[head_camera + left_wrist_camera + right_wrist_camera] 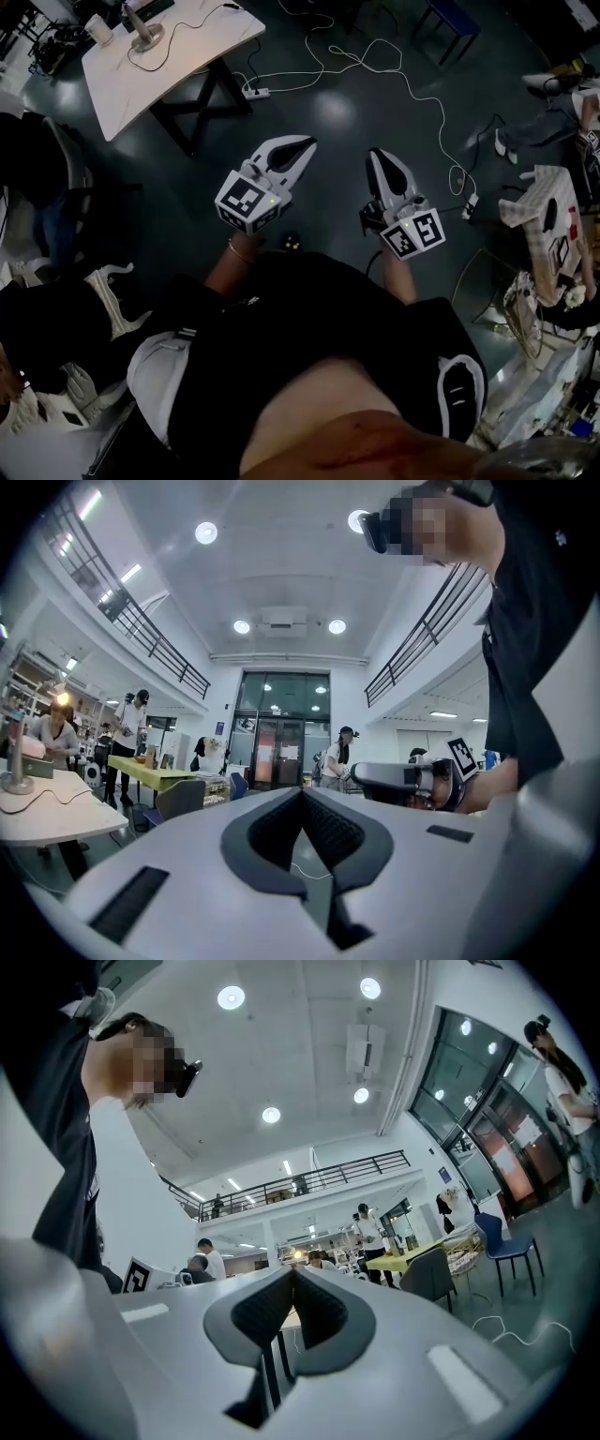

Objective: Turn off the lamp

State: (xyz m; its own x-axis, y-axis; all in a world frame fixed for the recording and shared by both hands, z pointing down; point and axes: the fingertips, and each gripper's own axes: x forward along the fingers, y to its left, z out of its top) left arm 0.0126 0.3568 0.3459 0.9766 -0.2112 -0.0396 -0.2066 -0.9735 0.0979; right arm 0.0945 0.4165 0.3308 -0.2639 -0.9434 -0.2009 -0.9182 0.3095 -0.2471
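The lamp (145, 36) stands on the white tabletop (122, 82). Well short of that tabletop, the left tongs (306, 142) and right tongs (375, 154) are each closed tip-to-tip, holding nothing.

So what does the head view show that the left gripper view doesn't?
Head view only: the square-marker cube on the white left tool. Left gripper view only: round ceiling lights, glass doors, a yellow-green table. Both: that tool, the white right tool, and the white tabletop with the lamp's round base.
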